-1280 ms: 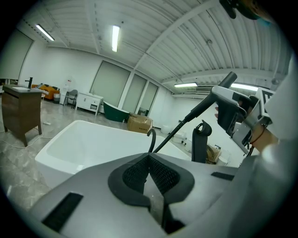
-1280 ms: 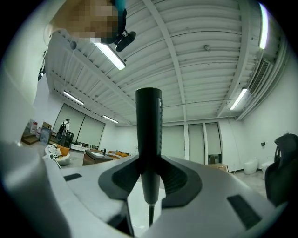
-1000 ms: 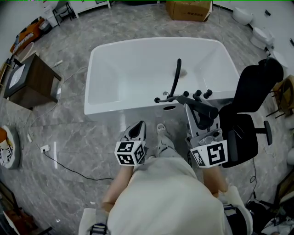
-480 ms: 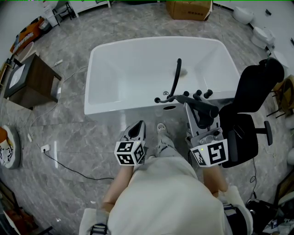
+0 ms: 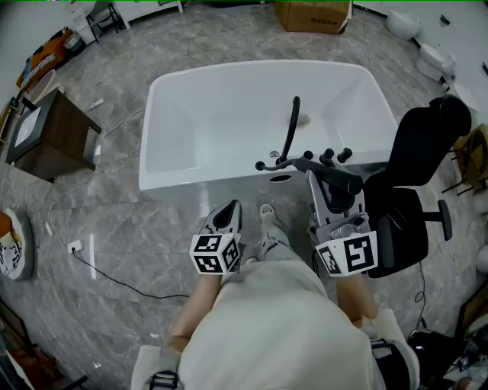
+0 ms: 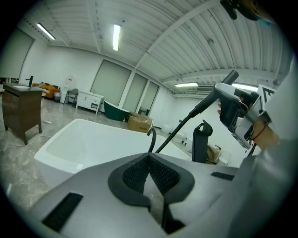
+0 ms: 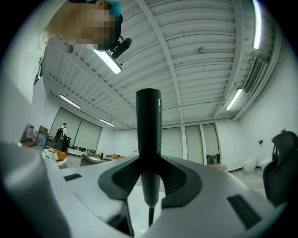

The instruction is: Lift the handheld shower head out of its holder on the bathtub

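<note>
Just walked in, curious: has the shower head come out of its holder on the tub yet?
Looks done: the shower head is up off the bathtub, clamped in the right gripper, its hose trailing down to the tub. The left gripper is shut and empty. Nothing obvious seems left.

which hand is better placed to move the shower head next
Right: the right gripper is clamped on the shower head, hose trailing to the tub. The left gripper is shut and empty.

Floor (image 5: 114, 221): grey marble tiles.
On it: white tub (image 5: 175, 179), wooden cabinet (image 5: 57, 137), cardboard box (image 5: 313, 15), black chair (image 5: 412, 221), cable (image 5: 114, 278).
</note>
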A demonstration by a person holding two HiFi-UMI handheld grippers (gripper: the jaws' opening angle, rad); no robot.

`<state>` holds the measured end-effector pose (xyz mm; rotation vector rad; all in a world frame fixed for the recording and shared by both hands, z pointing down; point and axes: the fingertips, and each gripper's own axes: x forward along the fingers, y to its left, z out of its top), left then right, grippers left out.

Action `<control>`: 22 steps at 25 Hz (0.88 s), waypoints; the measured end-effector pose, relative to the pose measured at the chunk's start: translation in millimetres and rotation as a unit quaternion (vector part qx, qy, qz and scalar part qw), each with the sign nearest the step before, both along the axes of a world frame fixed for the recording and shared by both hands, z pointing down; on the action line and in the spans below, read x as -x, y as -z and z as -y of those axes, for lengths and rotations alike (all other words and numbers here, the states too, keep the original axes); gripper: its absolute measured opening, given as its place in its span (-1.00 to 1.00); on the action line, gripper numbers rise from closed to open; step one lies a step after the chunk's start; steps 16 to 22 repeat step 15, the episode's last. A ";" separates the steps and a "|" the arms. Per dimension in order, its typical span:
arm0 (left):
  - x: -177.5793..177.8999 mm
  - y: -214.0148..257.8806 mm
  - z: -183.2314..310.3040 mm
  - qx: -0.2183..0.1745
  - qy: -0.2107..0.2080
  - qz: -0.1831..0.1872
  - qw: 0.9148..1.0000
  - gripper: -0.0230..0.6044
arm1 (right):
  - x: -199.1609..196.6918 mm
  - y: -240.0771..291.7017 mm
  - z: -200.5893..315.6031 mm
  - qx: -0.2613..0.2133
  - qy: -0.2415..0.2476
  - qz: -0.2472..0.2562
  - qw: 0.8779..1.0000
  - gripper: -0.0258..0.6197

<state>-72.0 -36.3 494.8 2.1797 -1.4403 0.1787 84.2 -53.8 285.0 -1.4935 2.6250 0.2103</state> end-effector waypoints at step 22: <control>-3.7 -1.3 -2.5 0.000 -0.002 0.001 1.000 -0.86 | -1.3 -0.7 -2.3 0.002 0.002 0.003 1.000 -0.48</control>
